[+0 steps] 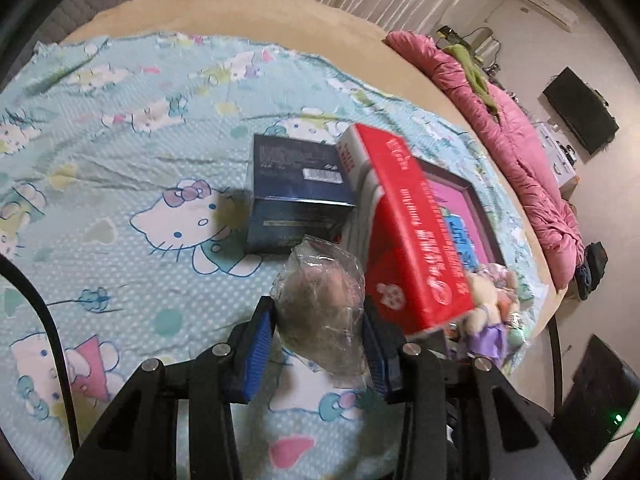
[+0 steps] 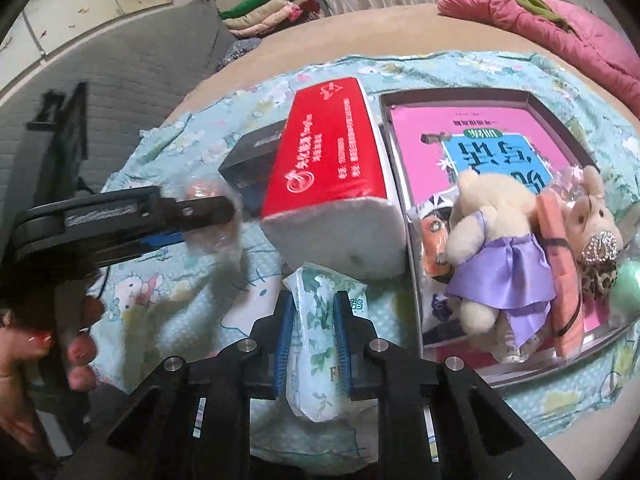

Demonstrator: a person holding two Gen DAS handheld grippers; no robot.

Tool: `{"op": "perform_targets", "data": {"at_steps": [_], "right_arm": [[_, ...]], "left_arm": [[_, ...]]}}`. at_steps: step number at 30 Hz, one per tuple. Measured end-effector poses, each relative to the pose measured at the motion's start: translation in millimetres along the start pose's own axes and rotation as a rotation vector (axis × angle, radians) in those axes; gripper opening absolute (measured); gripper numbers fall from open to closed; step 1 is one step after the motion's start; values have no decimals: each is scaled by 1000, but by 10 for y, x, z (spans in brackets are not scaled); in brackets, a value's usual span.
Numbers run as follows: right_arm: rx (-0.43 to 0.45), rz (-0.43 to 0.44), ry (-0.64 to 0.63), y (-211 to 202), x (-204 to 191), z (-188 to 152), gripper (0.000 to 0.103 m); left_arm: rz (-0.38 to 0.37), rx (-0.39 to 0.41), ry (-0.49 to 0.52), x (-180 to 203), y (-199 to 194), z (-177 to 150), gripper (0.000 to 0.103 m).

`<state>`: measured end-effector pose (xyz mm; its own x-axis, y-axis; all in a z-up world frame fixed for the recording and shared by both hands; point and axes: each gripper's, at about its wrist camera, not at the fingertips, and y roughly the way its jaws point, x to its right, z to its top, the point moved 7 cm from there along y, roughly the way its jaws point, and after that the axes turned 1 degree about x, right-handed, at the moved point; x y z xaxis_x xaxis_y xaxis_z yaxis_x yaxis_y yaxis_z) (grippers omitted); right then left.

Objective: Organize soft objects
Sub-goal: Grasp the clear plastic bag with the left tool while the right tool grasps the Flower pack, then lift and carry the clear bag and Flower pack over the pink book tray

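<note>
- Small plush item wrapped in clear crinkled plastic (image 1: pixel 320 304): clamped between the blue pads of the left hand-held gripper (image 1: pixel 318 344), held above the pale blue cartoon-cat bed sheet (image 1: pixel 120 128).
- White tissue pack with green leaf print (image 2: pixel 314 336): pinched between the blue pads of the right hand-held gripper (image 2: pixel 312 340), also above the sheet.
- Red-and-white soft tissue brick (image 2: pixel 340 184): tilted, leaning against the dark navy rectangular box (image 1: pixel 296 192) and just beside the shallow grey tray (image 2: pixel 456 96).
- Tray contents: pink-and-blue book (image 2: pixel 480 140), cream teddy in a purple satin dress (image 2: pixel 492 248), beige plush pig in an orange vest (image 2: pixel 588 220).
- Pink quilted duvet (image 1: pixel 516 136): bunched along the far bed edge.
</note>
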<state>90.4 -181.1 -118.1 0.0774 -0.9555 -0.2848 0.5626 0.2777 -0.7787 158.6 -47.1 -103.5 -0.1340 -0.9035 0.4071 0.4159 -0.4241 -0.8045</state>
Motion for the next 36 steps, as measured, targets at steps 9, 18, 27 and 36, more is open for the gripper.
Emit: {"op": "perform_targets", "data": {"at_steps": [9, 18, 27, 36], "right_arm": [[-61, -105, -53, 193, 31, -115, 19], [-127, -266, -204, 420, -56, -200, 45], [-176, -280, -280, 671, -110, -242, 49], [-55, -79, -65, 141, 76, -34, 40]], "left_arm": [[-17, 27, 42, 191, -296, -78, 43], [-26, 17, 42, 204, -301, -145, 43], [-37, 5, 46, 230, -292, -189, 43], [-43, 34, 75, 355, -463, -156, 43]]}}
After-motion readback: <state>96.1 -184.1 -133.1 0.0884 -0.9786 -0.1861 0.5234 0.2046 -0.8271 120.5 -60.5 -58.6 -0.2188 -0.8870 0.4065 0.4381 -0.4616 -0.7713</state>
